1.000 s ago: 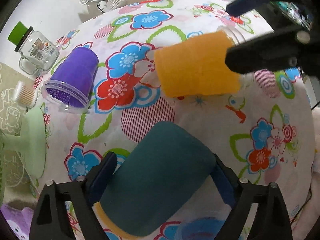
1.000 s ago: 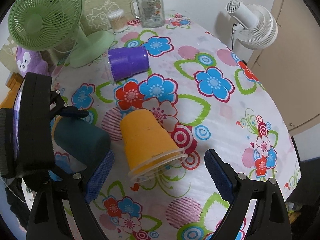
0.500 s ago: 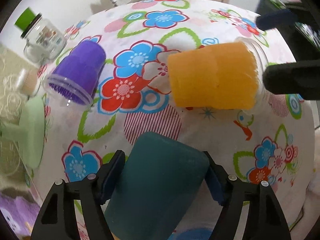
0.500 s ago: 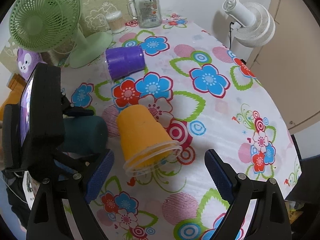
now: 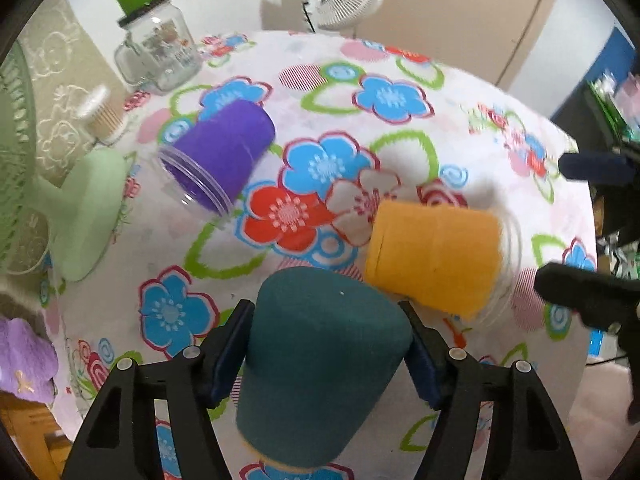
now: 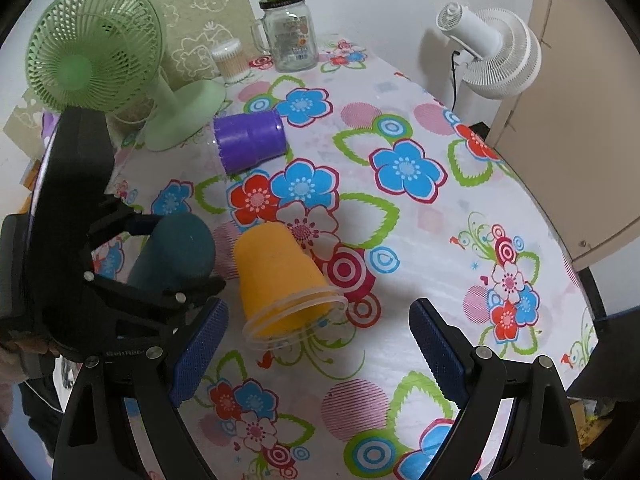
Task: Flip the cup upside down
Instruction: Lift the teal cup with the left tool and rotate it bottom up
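Tablecloth [image 6: 420,240] under right view's green fan [image 6: 92,52].

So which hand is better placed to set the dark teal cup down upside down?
Left. The left hand-held gripper is already shut on the dark teal felt-covered cup, closed end pointing up. The right hand-held gripper is open and empty, near the orange cup lying on its side.

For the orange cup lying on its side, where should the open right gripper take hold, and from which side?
Grip the orange cup across its mid-body, one finger on each curved side, coming from above and behind its clear rim. It lies on the tablecloth with the mouth facing the right gripper, whose jaws already look wide enough to straddle it. The rim looks thin and probably flexes.
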### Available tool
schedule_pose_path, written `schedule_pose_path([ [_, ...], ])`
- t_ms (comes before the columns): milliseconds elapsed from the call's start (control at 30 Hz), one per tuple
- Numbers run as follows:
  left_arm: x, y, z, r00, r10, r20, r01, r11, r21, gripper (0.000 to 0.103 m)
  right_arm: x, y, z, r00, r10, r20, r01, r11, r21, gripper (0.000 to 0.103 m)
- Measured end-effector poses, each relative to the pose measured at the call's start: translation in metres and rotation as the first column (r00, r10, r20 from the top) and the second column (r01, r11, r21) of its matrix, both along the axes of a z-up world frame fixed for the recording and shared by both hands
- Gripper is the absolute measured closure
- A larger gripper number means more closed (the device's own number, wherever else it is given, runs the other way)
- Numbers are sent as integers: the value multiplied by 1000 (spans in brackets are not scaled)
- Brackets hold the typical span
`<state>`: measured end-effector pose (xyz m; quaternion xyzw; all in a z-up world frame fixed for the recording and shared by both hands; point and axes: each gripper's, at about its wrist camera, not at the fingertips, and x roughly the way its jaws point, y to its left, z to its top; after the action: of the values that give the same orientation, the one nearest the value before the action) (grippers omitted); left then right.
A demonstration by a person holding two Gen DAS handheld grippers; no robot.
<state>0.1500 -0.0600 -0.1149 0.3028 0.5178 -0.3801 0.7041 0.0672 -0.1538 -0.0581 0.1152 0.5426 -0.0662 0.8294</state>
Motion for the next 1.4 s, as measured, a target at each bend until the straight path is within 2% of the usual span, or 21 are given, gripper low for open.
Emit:
schedule_pose_path([
  [167,2,-3,18,999,49,17,-49,999,-16,33,0,-2,11,1000,10,21,-10,1000,6,9],
  [400,-5,0,48,986,163,31,-161,985,-67,34,4,-8,29,997,63,54,-64,998,16,9],
  [567,-14,7,71,961,274,49,-269,959,-85,34,7,-13,42,987,145,73,-147,989,25,9],
  [733,-35,12,90,917,396,47,-389,914,-112,34,5,-20,58,962,256,90,-259,966,24,9],
  [800,-47,12,96,895,444,45,-436,892,-120,34,2,-24,64,951,296,93,-299,954,19,9],
  [933,-74,8,101,836,548,42,-539,832,-128,34,-6,-37,72,917,387,96,-389,921,5,9],
  [1133,-123,-2,92,730,683,-10,-679,724,-118,34,-21,-52,68,863,501,72,-502,865,-9,9],
  [1400,-179,-4,78,594,800,-86,-805,587,-92,34,-35,-51,56,790,611,52,-612,791,14,10],
])
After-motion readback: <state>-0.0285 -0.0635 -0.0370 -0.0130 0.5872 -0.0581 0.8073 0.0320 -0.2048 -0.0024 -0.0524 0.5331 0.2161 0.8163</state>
